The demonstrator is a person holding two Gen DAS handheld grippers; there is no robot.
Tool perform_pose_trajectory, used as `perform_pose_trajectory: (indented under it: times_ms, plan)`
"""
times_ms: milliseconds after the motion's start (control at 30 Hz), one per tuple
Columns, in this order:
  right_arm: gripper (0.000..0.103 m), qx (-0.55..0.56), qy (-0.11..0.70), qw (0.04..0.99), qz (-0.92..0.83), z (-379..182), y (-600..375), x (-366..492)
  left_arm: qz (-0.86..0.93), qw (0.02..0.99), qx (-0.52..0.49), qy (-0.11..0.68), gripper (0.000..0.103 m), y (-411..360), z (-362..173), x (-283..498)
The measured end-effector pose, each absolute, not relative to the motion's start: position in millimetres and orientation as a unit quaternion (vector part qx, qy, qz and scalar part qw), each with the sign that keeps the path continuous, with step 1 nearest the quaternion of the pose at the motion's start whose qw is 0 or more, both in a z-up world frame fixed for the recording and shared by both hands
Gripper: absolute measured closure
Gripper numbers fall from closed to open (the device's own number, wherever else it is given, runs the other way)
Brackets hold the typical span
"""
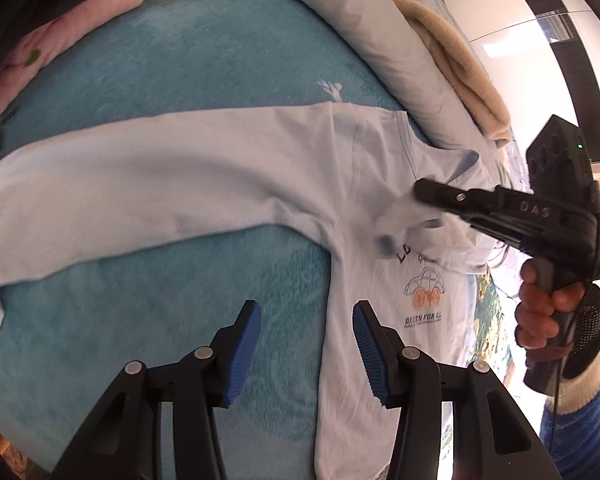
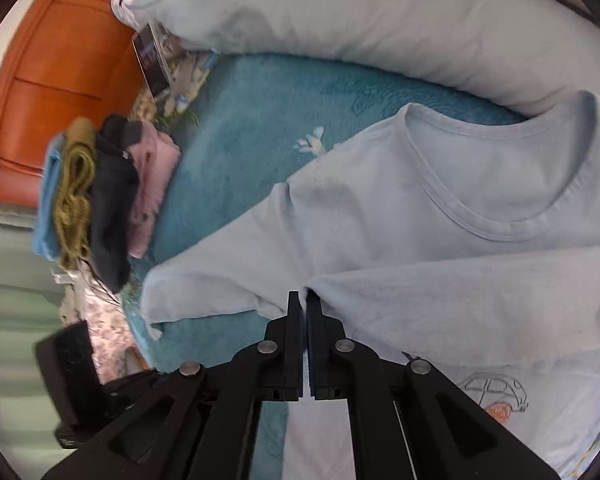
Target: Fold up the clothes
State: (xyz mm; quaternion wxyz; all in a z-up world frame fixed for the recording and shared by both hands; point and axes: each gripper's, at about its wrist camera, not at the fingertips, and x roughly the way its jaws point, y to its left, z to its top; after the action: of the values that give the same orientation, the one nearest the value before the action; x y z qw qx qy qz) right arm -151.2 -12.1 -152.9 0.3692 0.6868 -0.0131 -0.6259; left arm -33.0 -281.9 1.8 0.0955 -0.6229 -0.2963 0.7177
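Long-sleeved shirt (image 1: 204, 168) is mid sleeve-fold: right gripper (image 2: 304, 300) pinches one sleeve cuff (image 2: 320, 286) over the chest, left gripper (image 1: 306, 344) hovers spread, next needing the other sleeve

right hand-held gripper (image 2: 305, 300) pinches pale shirt's sleeve (image 2: 480, 300).
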Motion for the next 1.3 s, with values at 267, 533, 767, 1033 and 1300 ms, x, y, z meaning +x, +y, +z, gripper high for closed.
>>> perform_pose_trajectory:
  times_ms: [267,533,767,1033,1300]
  plan:
    - [0.071,0.644,-0.054,0.361,-0.673,-125.9,26.7,-176.1,0.722,0.138,-0.617,-0.28,0.051,-269.1,-10.0,-66.7]
    - [0.071,0.593,-0.131,0.166,-0.777,-93.7,159.7,-242.0,0.732,0.169,-0.604,-0.266,0.051,-248.7,-8.6,-110.9]
    - [0.071,0.617,-0.058,0.112,-0.777,-110.1,171.2,-252.2,0.754,0.18,-0.601,-0.195,0.051,-225.8,-9.8,-156.6]
    - [0.071,0.641,0.04,0.07,-0.764,-139.5,163.6,-264.9,0.751,0.186,-0.616,-0.148,0.051,-211.2,-29.2,-177.8]
    - [0.089,0.649,0.044,0.042,-0.759,-150.5,171.9,-269.5,0.748,0.195,-0.612,-0.168,0.096,-214.7,-35.4,-174.3]
